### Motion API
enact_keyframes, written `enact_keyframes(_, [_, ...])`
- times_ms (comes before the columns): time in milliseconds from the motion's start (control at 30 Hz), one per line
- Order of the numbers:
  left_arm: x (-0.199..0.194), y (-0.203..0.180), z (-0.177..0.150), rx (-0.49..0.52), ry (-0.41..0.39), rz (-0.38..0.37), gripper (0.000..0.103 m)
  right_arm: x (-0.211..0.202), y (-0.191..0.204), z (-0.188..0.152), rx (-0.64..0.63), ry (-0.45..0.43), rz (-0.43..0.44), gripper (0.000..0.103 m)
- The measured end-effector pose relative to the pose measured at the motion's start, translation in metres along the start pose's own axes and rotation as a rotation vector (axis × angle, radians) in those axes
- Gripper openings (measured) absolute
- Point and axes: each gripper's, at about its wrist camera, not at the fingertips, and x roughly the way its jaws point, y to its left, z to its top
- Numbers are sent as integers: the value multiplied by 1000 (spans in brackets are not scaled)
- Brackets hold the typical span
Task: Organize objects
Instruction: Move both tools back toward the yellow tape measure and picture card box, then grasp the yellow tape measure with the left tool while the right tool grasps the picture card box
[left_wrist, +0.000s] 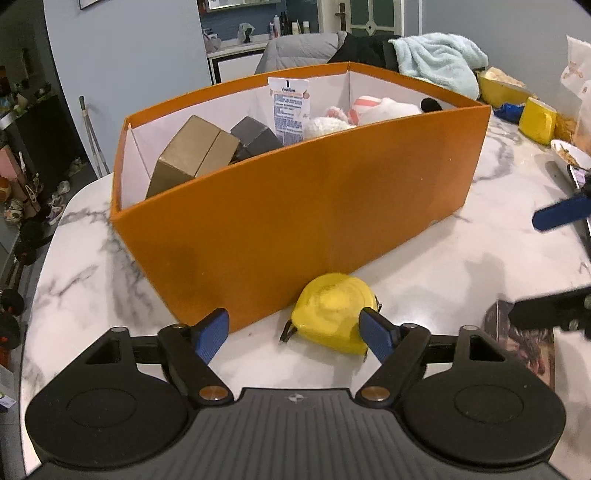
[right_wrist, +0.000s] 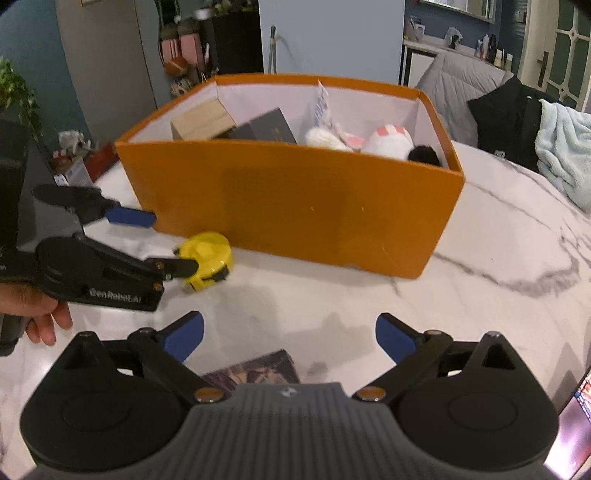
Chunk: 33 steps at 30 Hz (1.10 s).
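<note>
An orange box (left_wrist: 295, 206) stands on the marble table (left_wrist: 88, 266). Inside it are a brown carton (left_wrist: 192, 155), a dark grey box (left_wrist: 255, 138), a Vaseline tube (left_wrist: 290, 110) and a white and pink plush toy (left_wrist: 369, 110). A yellow tape measure (left_wrist: 332, 310) lies against the box's near wall. My left gripper (left_wrist: 291, 321) is open around it, and the right pad is close to its side. My right gripper (right_wrist: 290, 325) hangs open over a dark picture book (right_wrist: 255, 371) lying flat on the table. The left gripper (right_wrist: 162, 242) and tape measure (right_wrist: 207, 254) also show in the right wrist view.
Yellow containers (left_wrist: 537, 120), a bowl (left_wrist: 570, 153) and snack bags crowd the far right of the table. A pale blue towel (left_wrist: 439, 59) lies behind the box. A lit screen (right_wrist: 576, 417) sits at the right edge. The table's rounded edge runs along the left.
</note>
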Motion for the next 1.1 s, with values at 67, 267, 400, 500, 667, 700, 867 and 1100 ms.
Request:
enact_keyframes(67, [3,1,1,-21,-3,-14,94,4,-2,-2,3,26,0,100])
enact_keyframes(267, [18,-6,0,-26,30,-47,95,13,-9,-5,202,40,-83,100])
enact_keyframes(400, [23,-11,-3,-5,30,-51,95,17,-14,-6,234,49,-79,100])
enact_keyframes(500, [26,-10,-3,-25,33,-67,95,19,-16,-7,245,52,-74,100])
enact_keyframes(667, [25,-10,-2,-19,33,-90,84,21,-15,-8,243,66,-72,100])
enact_keyframes(700, [24,-10,-2,-15,34,-94,76,21,-15,-7,244,68,-72,100])
enact_keyframes(867, [22,-11,0,2,43,-106,68,20,-15,-7,248,82,-66,100])
enact_keyframes(1100, [12,-7,-8,31,66,-112,68,18,-10,-6,207,150,-7,100])
